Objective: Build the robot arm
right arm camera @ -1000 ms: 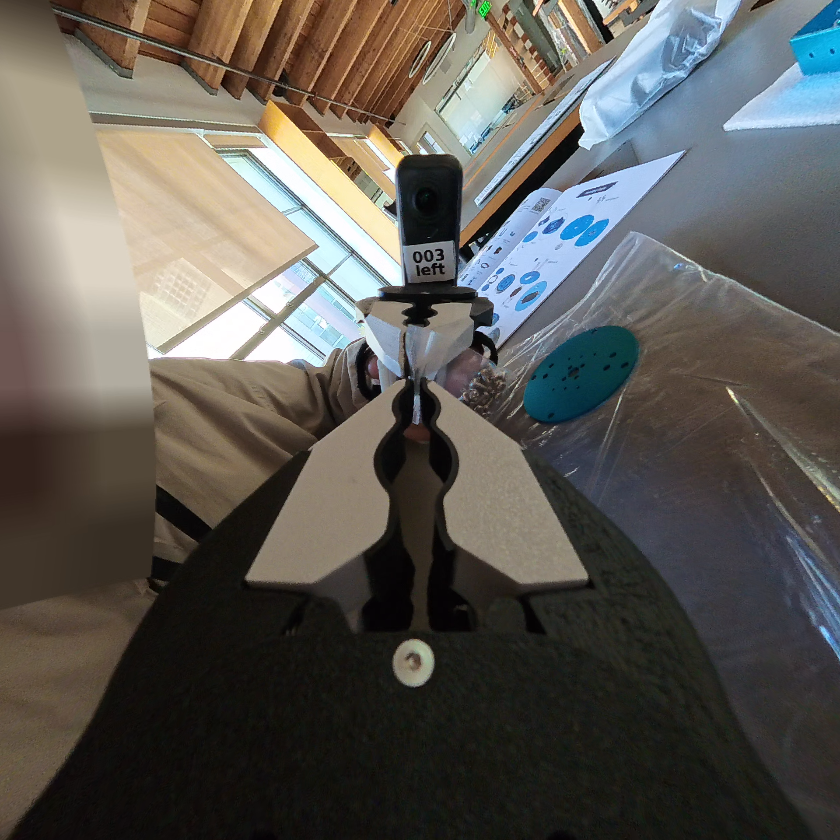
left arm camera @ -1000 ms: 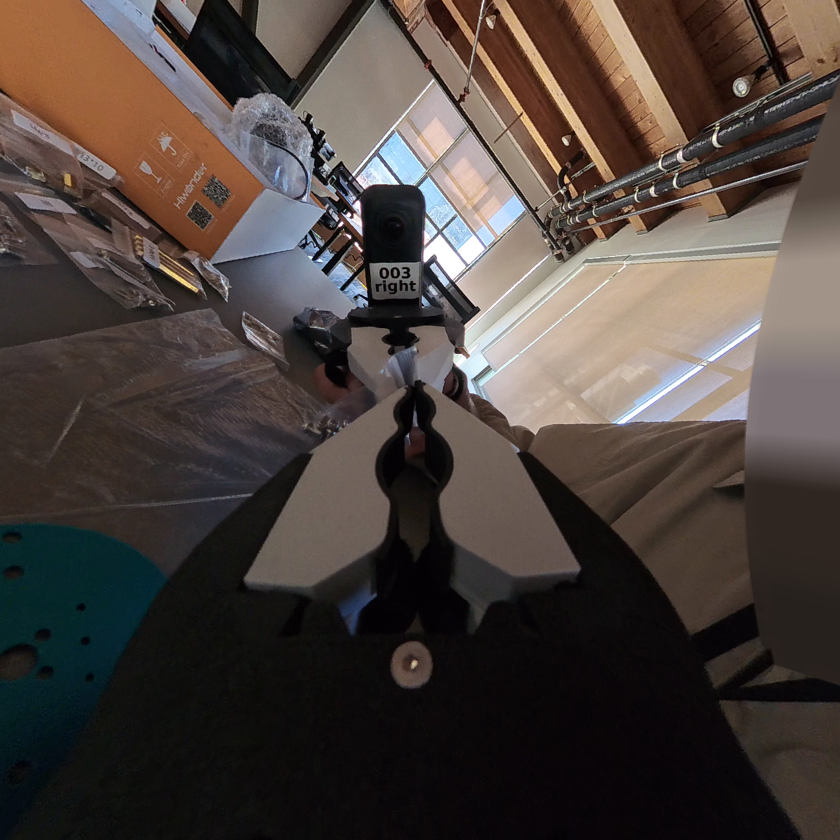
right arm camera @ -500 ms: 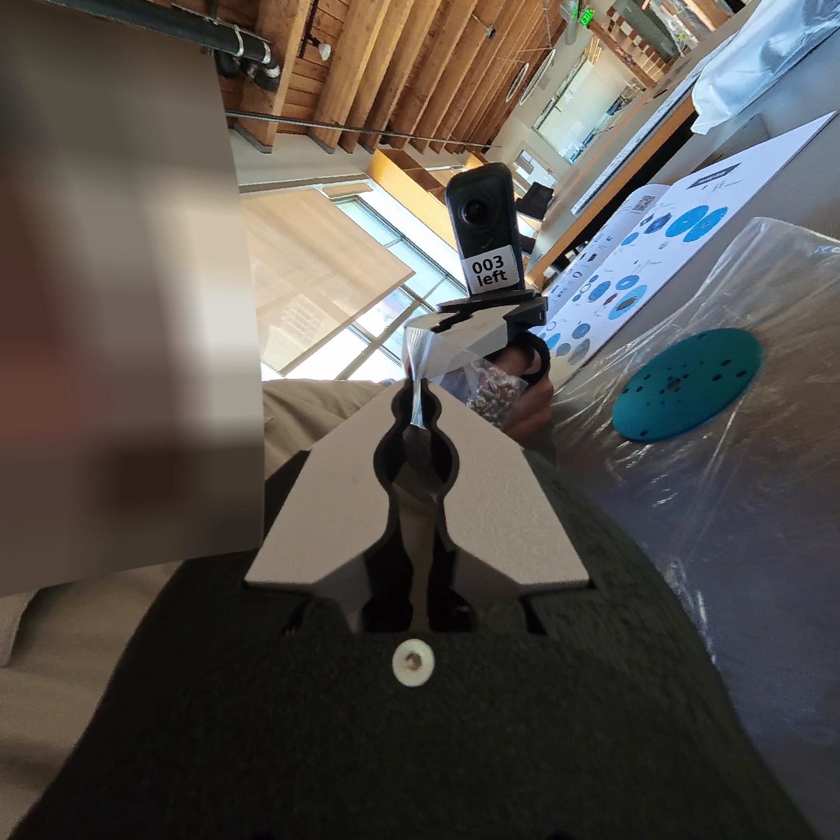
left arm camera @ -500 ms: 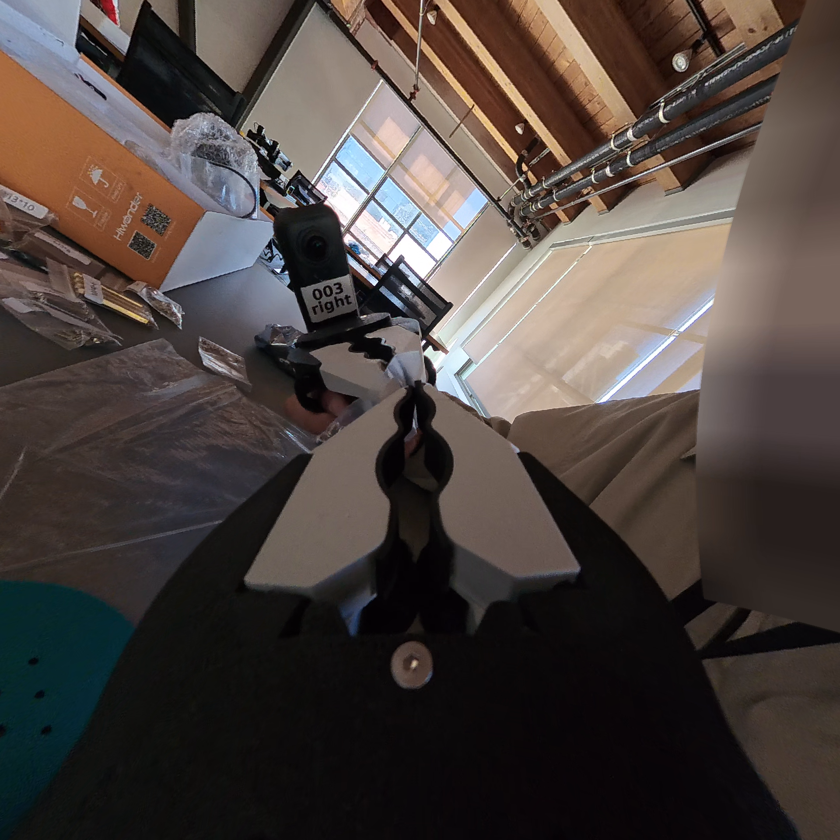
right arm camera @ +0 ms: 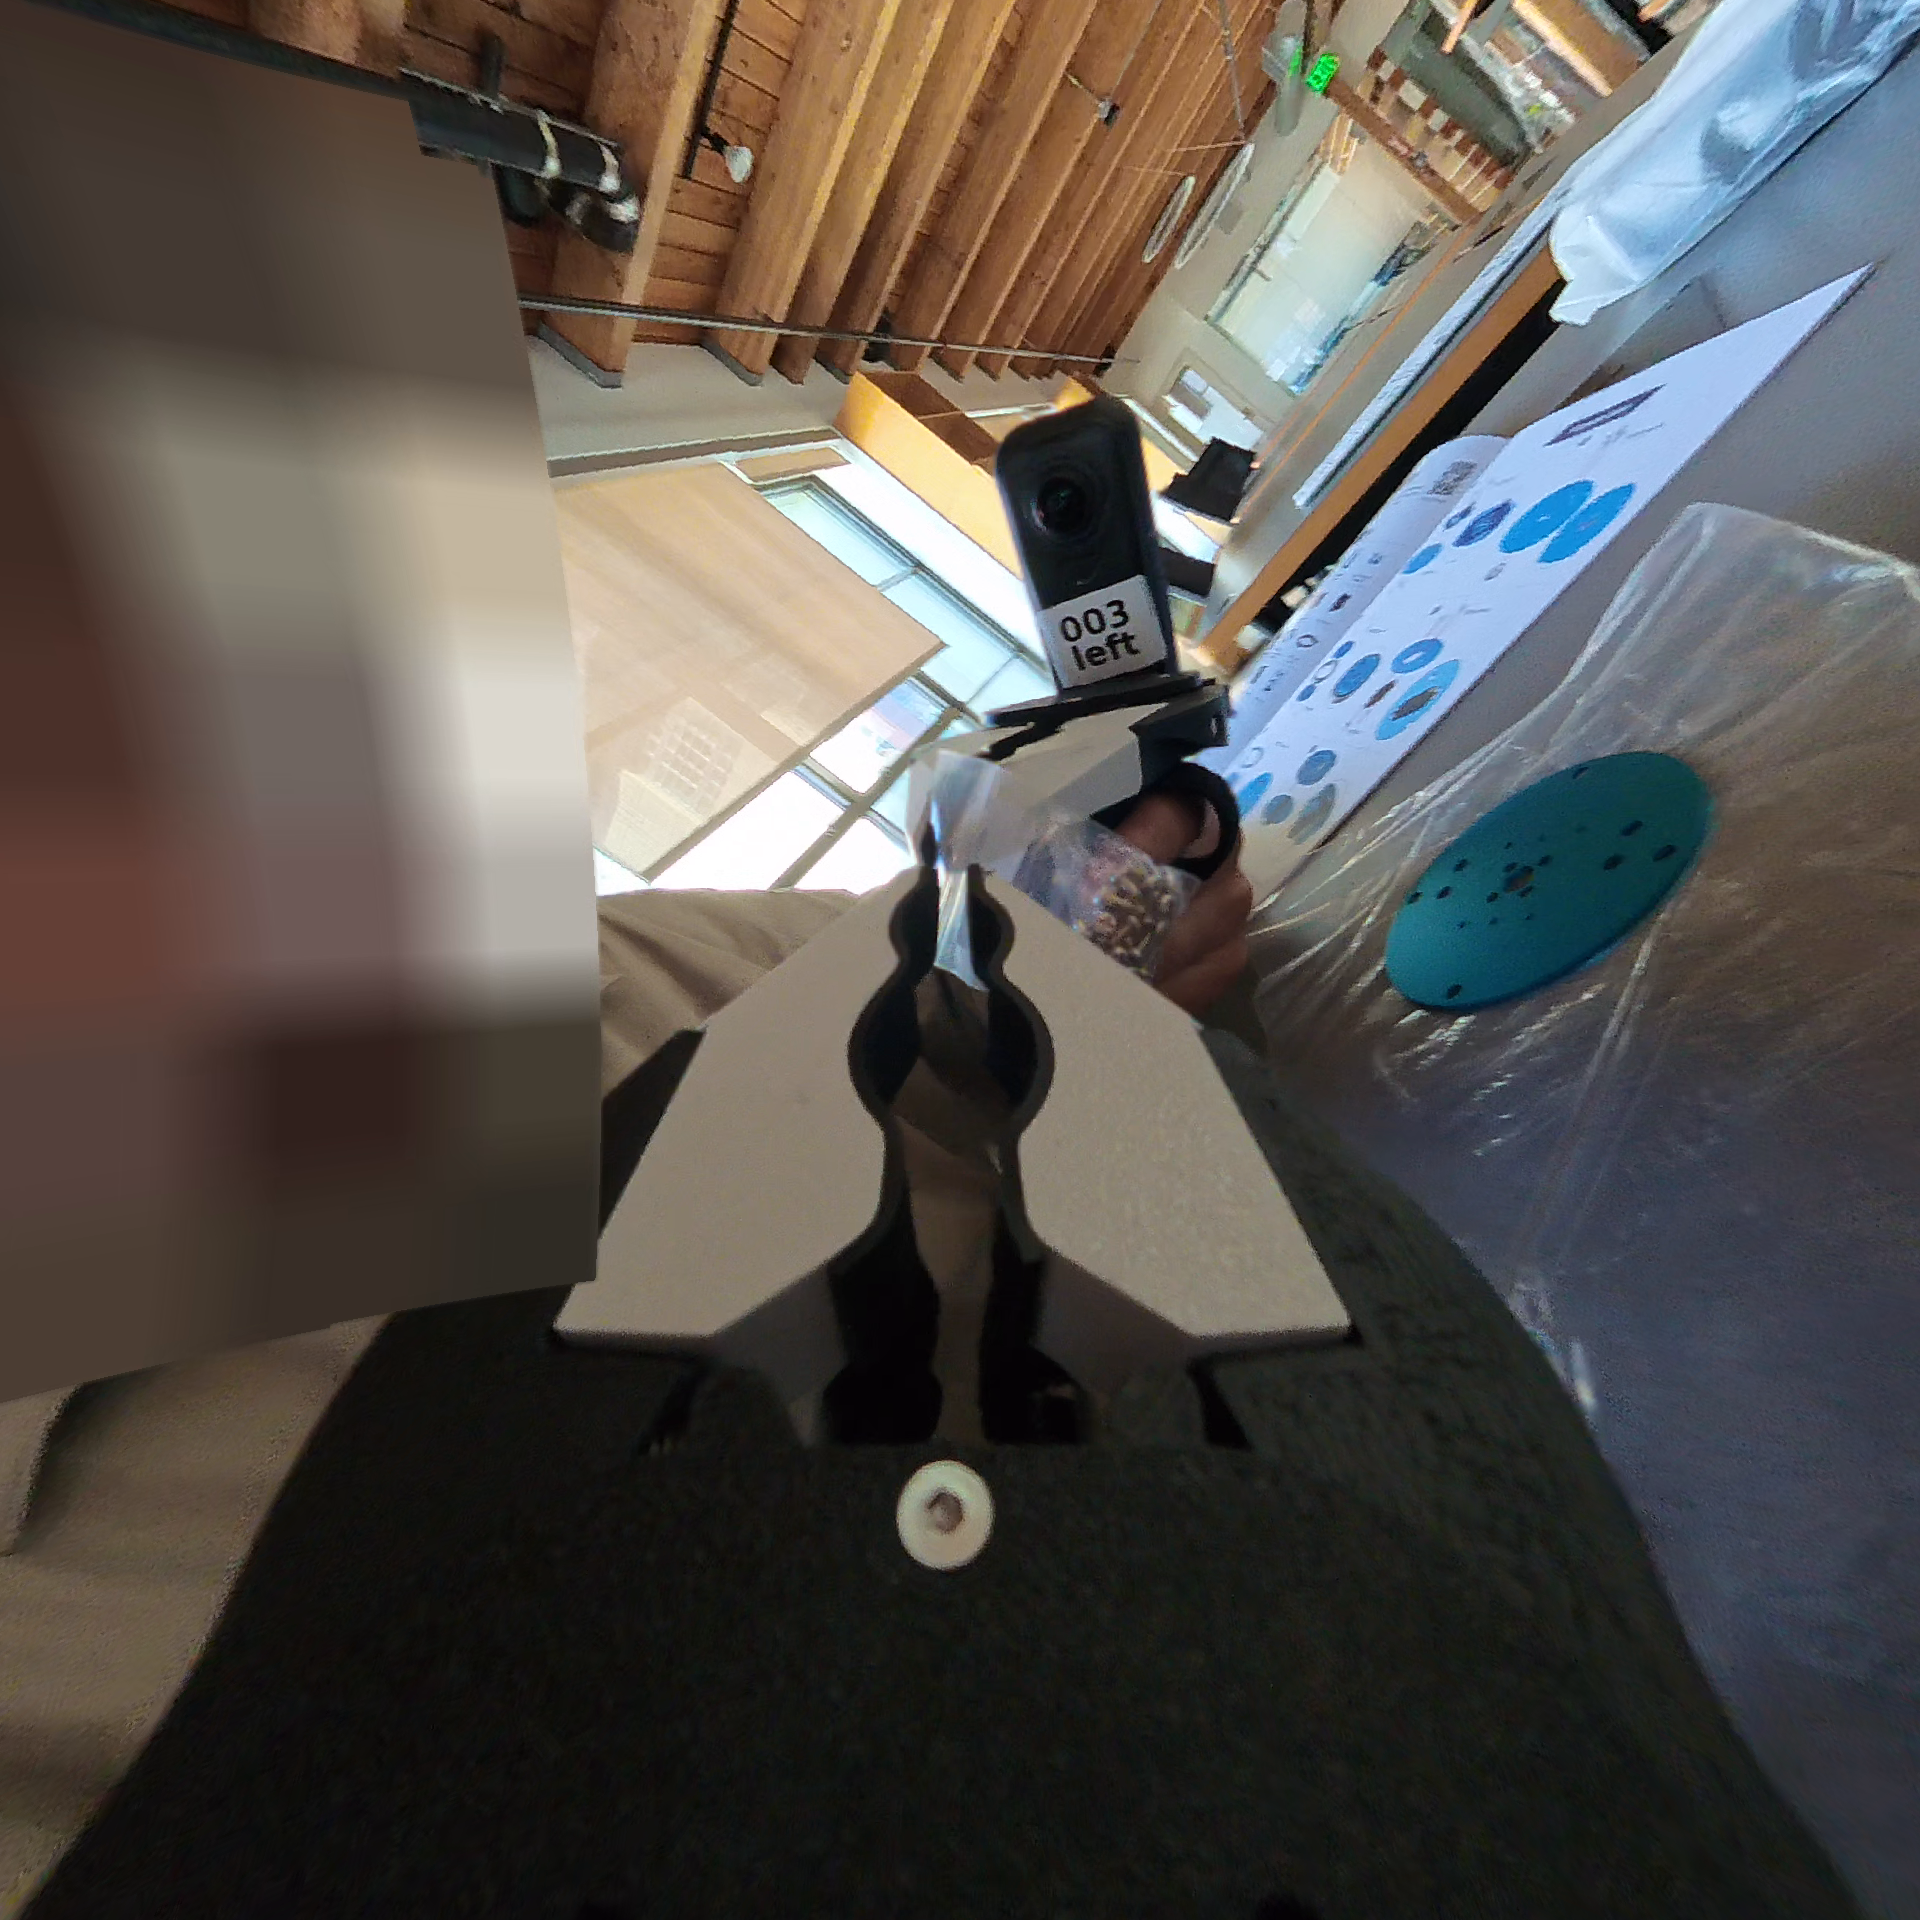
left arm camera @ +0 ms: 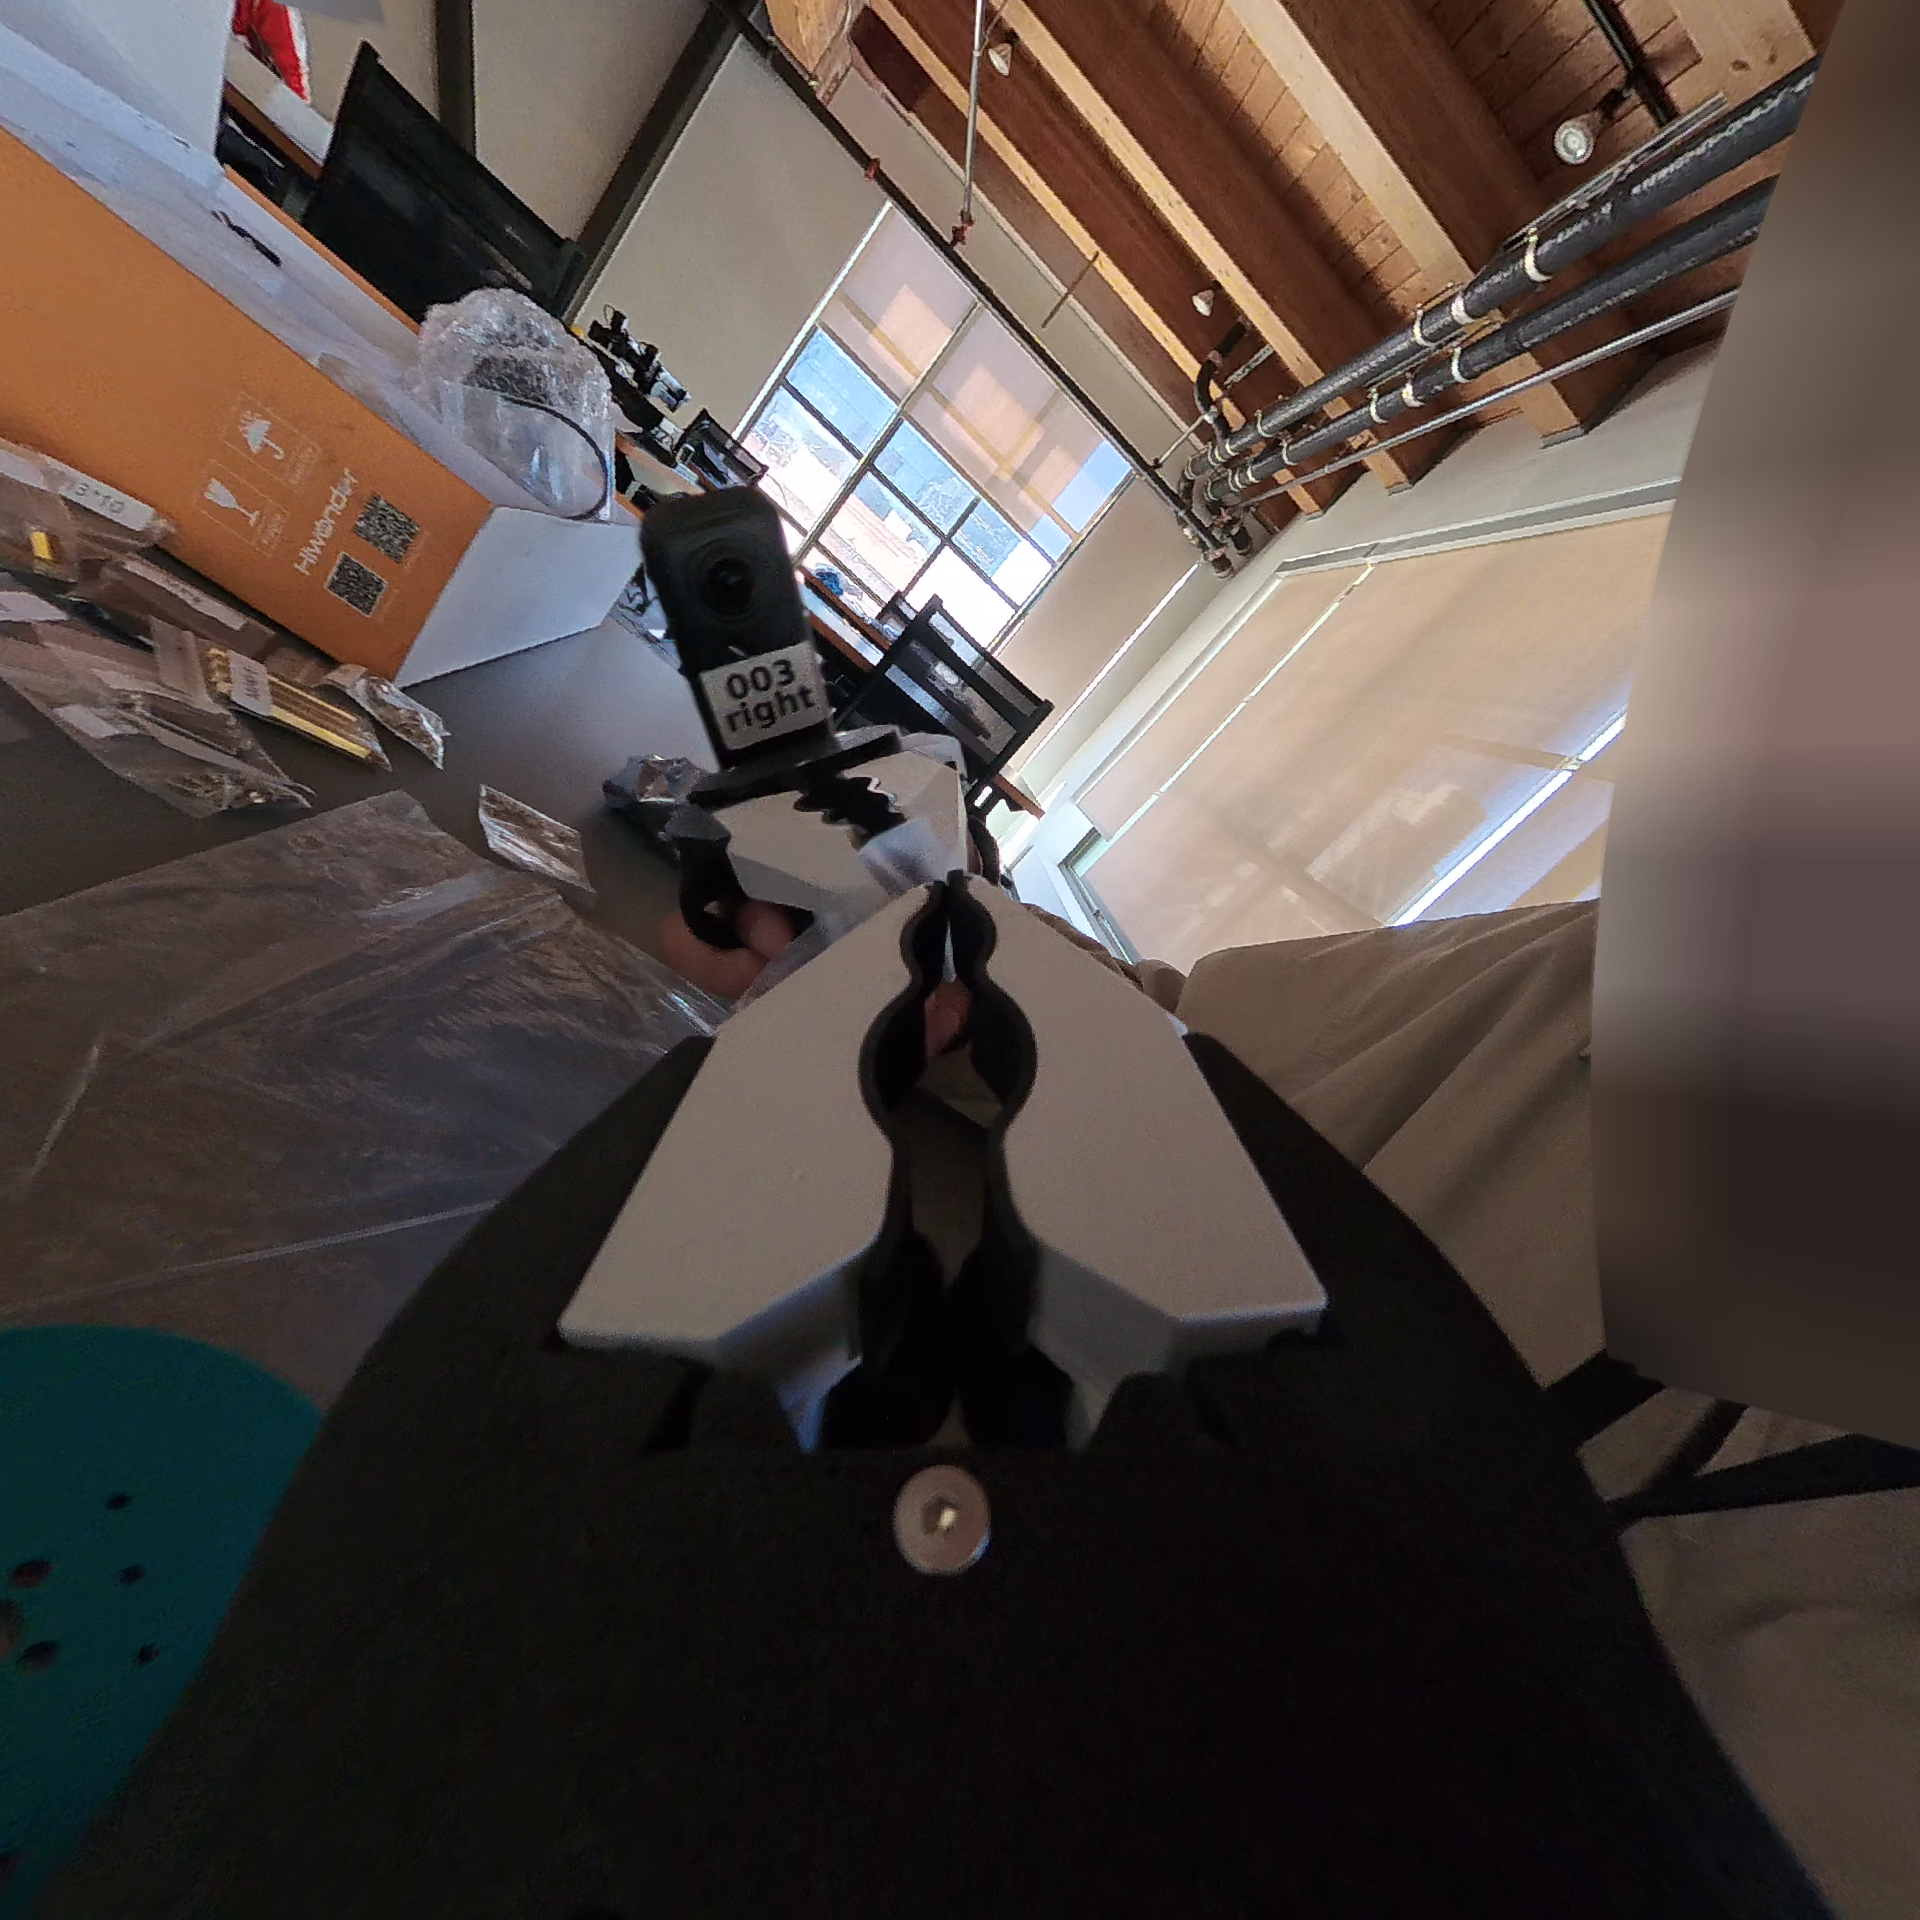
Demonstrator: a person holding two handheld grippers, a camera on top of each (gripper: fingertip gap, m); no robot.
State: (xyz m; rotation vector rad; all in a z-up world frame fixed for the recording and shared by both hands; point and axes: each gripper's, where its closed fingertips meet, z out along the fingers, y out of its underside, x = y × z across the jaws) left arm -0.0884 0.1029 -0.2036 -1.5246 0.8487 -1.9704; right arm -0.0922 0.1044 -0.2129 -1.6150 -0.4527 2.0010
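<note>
Pinching from both sides, I have my left gripper [left arm camera: 951, 894] and my right gripper [right arm camera: 951, 883] clenched tip to tip on the top edge of a small clear bag [right arm camera: 1081, 883] of screws, held in the air above the counter [left arm camera: 540, 717]. Below it lie a clear plastic sheet [right arm camera: 1662, 1091] and a teal disc [right arm camera: 1548, 883] with holes, with a printed sheet [right arm camera: 1538, 561] behind. An orange box [left arm camera: 208, 457] and more small packets [left arm camera: 208, 717] sit well apart on the counter.
</note>
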